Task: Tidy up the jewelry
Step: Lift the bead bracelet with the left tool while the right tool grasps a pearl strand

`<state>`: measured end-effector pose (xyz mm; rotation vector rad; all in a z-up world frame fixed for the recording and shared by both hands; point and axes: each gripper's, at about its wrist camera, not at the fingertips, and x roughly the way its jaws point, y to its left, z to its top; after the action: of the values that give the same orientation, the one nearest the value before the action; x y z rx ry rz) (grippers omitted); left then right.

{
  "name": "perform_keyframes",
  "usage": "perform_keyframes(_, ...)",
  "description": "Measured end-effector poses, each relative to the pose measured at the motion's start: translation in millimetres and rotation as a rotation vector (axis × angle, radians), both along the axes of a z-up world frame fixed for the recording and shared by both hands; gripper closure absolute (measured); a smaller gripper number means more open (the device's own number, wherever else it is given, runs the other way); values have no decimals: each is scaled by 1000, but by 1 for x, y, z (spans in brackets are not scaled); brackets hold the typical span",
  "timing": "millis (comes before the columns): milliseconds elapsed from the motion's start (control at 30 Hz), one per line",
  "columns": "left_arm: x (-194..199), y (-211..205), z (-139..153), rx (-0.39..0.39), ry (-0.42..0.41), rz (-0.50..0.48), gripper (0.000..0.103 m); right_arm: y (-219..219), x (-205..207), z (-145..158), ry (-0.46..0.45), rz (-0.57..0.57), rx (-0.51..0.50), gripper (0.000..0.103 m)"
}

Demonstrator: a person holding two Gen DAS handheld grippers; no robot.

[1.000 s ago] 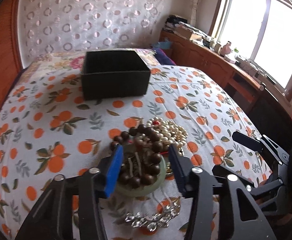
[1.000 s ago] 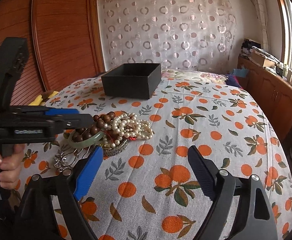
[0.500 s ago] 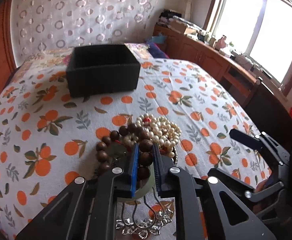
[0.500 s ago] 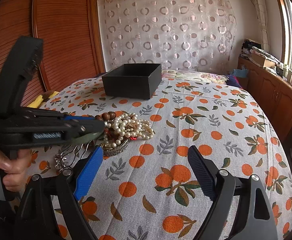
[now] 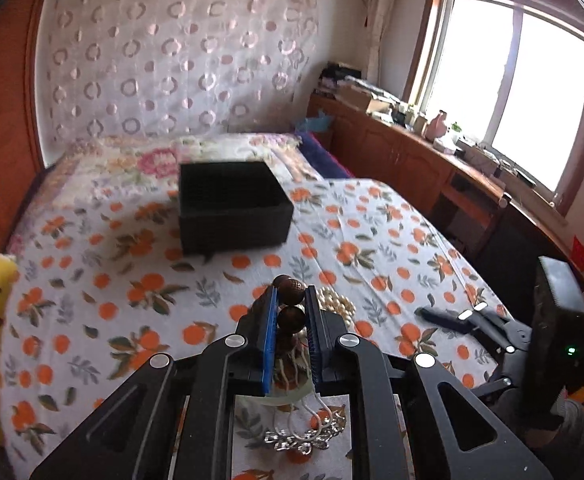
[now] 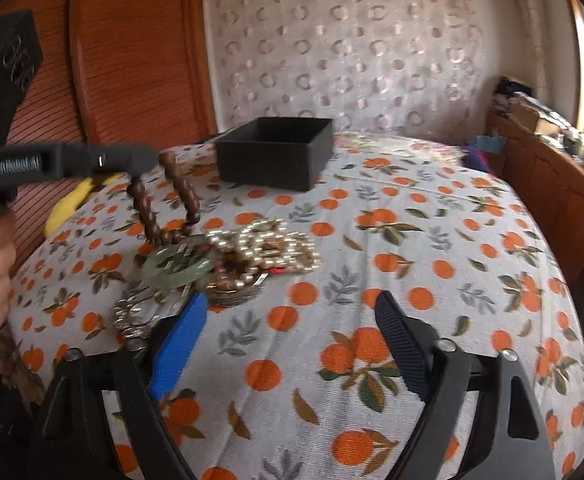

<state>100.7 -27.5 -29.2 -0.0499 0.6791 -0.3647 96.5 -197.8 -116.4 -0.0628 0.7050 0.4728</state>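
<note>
Brown bead string pinched between blue pads of left hand-held gripper, lifted, hanging in loop above bed cover. White writing on left hand-held gripper, blurred, cannot read. Green bangle and pearl pile lie below beads. Black box open, farther back, inside hidden. Right hand-held gripper wide apart, holds nothing.

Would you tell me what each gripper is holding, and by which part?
The left gripper pinches the brown bead bracelet by its top beads; the loop hangs below. The right gripper holds nothing.
</note>
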Motion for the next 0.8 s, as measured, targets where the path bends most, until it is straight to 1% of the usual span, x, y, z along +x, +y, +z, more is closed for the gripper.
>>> perform_keyframes(167, -12, 10, 15, 2, -44, 13, 91, 10, 12, 5, 13, 33, -8, 50)
perform_keyframes(267, -17, 13, 20, 7, -65, 22, 91, 19, 24, 1, 37, 63, -31, 56)
perform_keyframes(333, -19, 16, 22, 7, -74, 25, 91, 23, 31, -2, 53, 68, -41, 57)
perform_keyframes(567, -15, 21, 16, 5, -62, 35, 91, 42, 52, -7, 62, 93, -130, 57)
perform_keyframes(633, -15, 21, 14, 8, -61, 35, 91, 42, 58, -12, 95, 105, -123, 57)
perform_keyframes(667, -15, 21, 13, 9, -60, 35, 91, 42, 61, -14, 117, 105, -112, 58)
perform_keyframes(700, -15, 21, 12, 9, -57, 36, 91, 41, 62, -12, 114, 103, -102, 62)
perform_keyframes(733, -15, 21, 11, 8, -56, 36, 91, 41, 61, -11, 107, 104, -102, 63)
perform_keyframes(767, -15, 22, 10, 7, -54, 36, 91, 42, 60, -10, 98, 106, -110, 70)
perform_keyframes(800, -15, 22, 9, 8, -51, 37, 91, 42, 59, -9, 92, 109, -112, 74)
